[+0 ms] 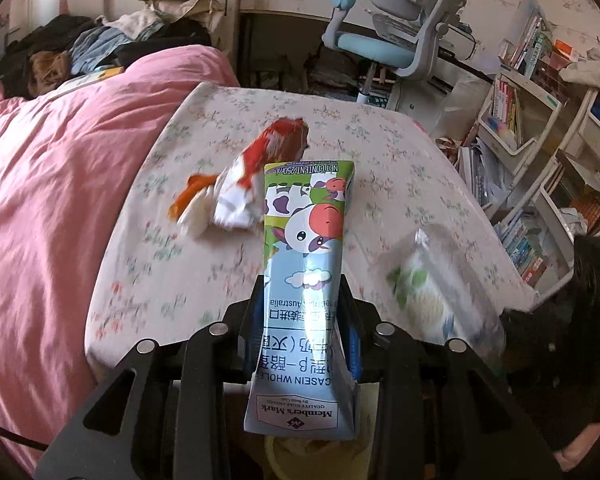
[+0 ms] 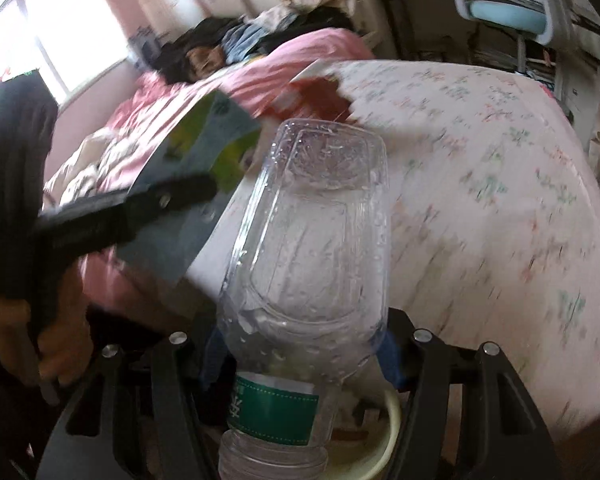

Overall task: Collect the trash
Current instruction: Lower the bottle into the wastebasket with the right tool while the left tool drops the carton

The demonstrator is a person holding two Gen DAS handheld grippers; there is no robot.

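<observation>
We have both claws loaded. The left gripper [image 1: 306, 320] pinches a milk carton [image 1: 306, 264] at mid-frame, its pads pressed on the flattened sides; the right gripper [image 2: 300, 344] pinches a clear bottle [image 2: 312, 240], bottom-centre of its view, neck toward the camera.

What could go wrong, as we judge it: the carton is glossy coated card, already squashed, so it could slide out between the pads if we tilt it. The bottle is thin, crumpled plastic with droplets inside and a green label [image 2: 276, 408]; it may buckle further and pop free, or drip. Both loads sit close together, so they could knock each other near the pale rim of a bin [image 2: 392, 412] showing below the bottle.

More trash waits on the bed [image 1: 400, 184], a soft floral sheet: a crinkled red-and-white wrapper [image 1: 260, 168] at centre. The pink duvet [image 1: 60, 184] fills the left, where small scraps could hide in its folds.
</observation>
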